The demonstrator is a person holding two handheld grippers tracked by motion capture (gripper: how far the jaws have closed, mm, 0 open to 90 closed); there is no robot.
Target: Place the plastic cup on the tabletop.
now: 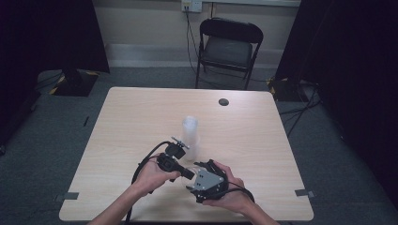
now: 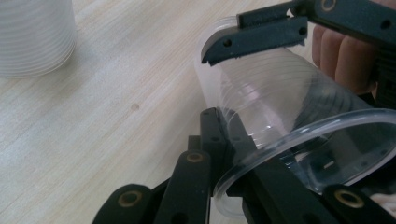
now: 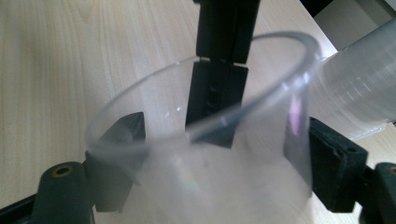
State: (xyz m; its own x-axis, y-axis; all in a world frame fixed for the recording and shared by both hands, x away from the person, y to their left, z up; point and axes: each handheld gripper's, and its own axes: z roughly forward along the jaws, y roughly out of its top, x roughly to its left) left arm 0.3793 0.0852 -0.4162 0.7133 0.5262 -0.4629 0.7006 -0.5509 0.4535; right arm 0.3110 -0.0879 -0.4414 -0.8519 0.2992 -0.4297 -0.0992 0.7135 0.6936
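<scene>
Two grippers on one clear cup (image 2: 280, 116), near side of the stack (image 1: 189, 126) on the desk (image 1: 263, 140): right gripper (image 3: 210, 154) clamping its walls, left gripper (image 2: 219, 154) pinching its rim. Best separated by pulling straight, gently, without crushing.

Dim room, lit mostly over the middle. Light wood-grain table (image 1: 141, 122) at centre, rounded corners, with a dark round cable grommet (image 1: 224, 101) near its far edge. Grey carpet floor (image 1: 70, 131) all around; tape marks (image 1: 303, 192) beside the near table corners. Black folding chair (image 1: 227, 49) beyond the far edge, facing the table. Pale wall (image 1: 150, 23) behind it, with a wall socket (image 1: 191, 5) at top and a cable (image 1: 190, 42) hanging down from it. Black curtains (image 1: 47, 37) on the far left and down the whole right side. Dark stand base (image 1: 75, 82) far left, with yellow-black striped tape near it.
</scene>
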